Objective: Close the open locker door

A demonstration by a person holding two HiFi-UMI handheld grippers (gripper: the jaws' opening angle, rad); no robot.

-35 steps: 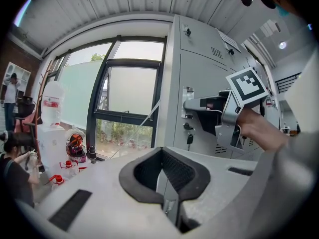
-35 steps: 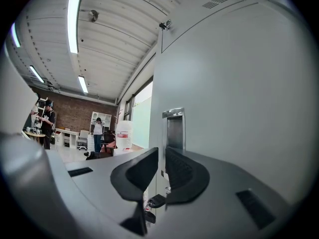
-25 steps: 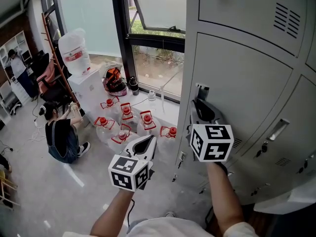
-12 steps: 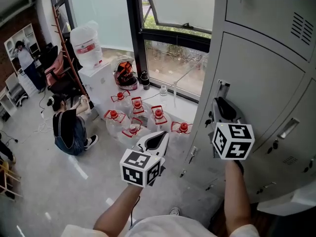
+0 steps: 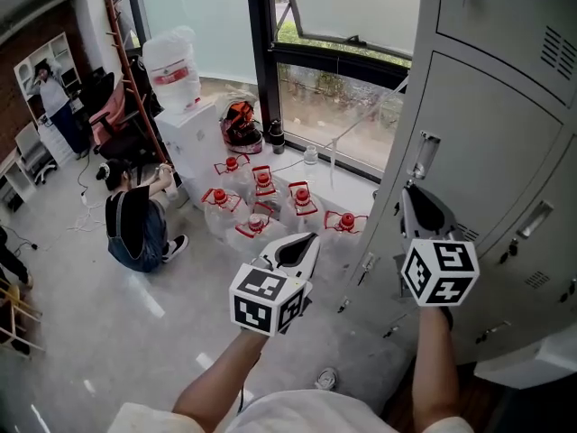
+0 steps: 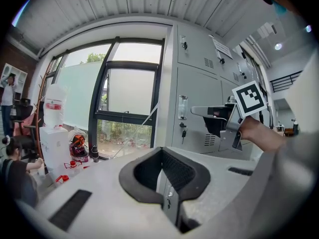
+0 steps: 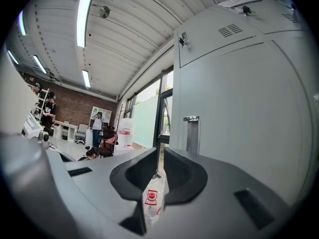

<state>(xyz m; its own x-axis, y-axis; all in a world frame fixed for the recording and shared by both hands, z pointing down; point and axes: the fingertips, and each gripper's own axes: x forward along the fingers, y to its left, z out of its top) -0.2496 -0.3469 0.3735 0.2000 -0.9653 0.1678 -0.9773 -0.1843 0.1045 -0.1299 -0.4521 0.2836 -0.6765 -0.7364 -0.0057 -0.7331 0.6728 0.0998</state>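
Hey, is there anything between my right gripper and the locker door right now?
Nothing visible. The right gripper is close beside the locker door, below its handle, with no object between them. Its jaws have just been opening and hold nothing; only bottles show through their gap.

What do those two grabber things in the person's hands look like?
Both are pale grey plastic with black padded jaws. The left gripper and right gripper each carry a white cube printed with black square markers. The person wears a white top.
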